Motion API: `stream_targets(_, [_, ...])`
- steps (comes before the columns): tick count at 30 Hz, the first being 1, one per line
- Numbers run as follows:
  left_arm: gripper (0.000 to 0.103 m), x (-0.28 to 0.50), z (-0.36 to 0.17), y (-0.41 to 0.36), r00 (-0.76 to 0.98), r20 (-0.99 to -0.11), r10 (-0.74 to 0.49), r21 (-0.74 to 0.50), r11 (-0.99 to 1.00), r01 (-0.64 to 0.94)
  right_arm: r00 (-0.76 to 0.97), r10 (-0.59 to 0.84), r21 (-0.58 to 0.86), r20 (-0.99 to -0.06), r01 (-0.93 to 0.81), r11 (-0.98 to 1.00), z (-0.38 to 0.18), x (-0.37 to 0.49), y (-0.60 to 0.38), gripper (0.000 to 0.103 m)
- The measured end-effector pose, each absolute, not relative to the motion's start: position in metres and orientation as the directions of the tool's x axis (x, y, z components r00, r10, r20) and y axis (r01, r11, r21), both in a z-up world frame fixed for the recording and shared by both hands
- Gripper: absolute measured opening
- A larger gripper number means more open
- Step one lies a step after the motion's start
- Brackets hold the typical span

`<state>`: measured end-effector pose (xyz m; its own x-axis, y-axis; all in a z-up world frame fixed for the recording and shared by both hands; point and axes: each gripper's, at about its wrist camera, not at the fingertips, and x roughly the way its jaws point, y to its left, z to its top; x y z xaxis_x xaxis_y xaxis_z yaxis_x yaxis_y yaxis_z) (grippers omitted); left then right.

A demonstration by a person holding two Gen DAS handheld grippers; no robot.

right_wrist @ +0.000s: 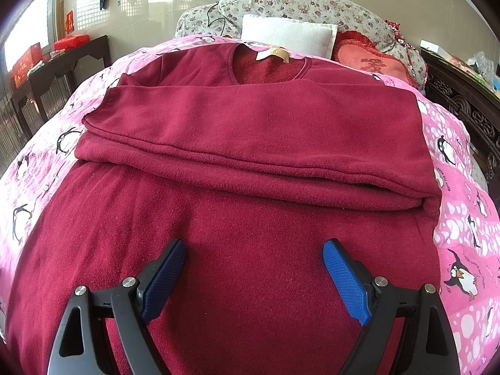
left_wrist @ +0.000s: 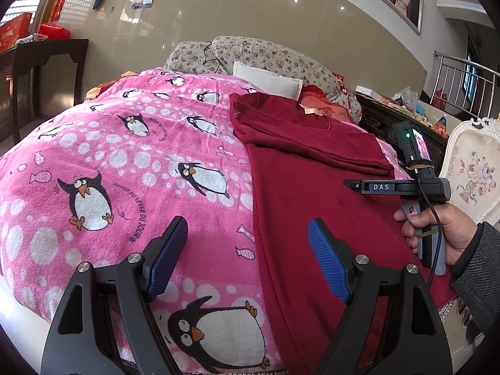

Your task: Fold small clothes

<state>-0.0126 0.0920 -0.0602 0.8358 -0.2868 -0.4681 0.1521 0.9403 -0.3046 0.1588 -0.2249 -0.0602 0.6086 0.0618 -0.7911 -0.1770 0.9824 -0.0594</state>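
Observation:
A dark red fleece top (right_wrist: 250, 143) lies flat on a pink penguin blanket (right_wrist: 468, 234), collar and tan label (right_wrist: 272, 54) at the far end. Both sleeves are folded across its chest in a stacked band. In the left wrist view the top (left_wrist: 300, 206) lies on the right of the blanket (left_wrist: 109, 162). My left gripper (left_wrist: 247, 250) is open and empty, over the top's left edge. My right gripper (right_wrist: 253, 268) is open and empty, above the lower body of the top. It also shows in the left wrist view (left_wrist: 350, 183), held over the top's right side.
The bed holds a white pillow (right_wrist: 287, 36), a red heart cushion (right_wrist: 372, 59) and floral pillows (right_wrist: 297, 3) at the head. A dark carved cabinet (right_wrist: 462, 106) stands on the right, a dark side table (left_wrist: 40, 62) on the left, a white ornate chair (left_wrist: 472, 172) at far right.

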Motion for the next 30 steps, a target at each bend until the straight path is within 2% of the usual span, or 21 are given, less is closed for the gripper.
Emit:
stream_targets(7, [0.08,-0.011,-0.061,0.094,0.837,-0.466,-0.285,-0.306,0.94,0.149,0.621,0.064,-0.047,-0.781,-0.16,0.986,-0.053,0.156,-0.229,0.088])
stream_targets(11, [0.08,-0.008,-0.063,0.097,0.836,-0.469,-0.286,-0.309,0.939,0.148,0.658,0.05,-0.023,-0.751,-0.102,0.995,-0.029,0.135,-0.243,0.087])
stream_targets(20, [0.08,-0.011,-0.062,0.114,0.84,-0.439,-0.318,-0.367,0.917,0.156,0.769,0.139,0.033,-0.624,-0.152,0.988,0.045,-0.007,-0.289,0.087])
stream_targets(25, [0.08,-0.024,-0.057,0.12,0.807,-0.44,-0.394,-0.4,0.89,0.217,0.797,0.157,-0.009,-0.584,-0.2,0.98,0.04,-0.077,-0.3,0.087])
stream_targets(30, [0.08,-0.054,-0.06,0.111,0.742,-0.452,-0.494,-0.382,0.86,0.339,0.816,0.153,-0.038,-0.557,-0.21,0.977,0.009,-0.125,-0.316,0.086])
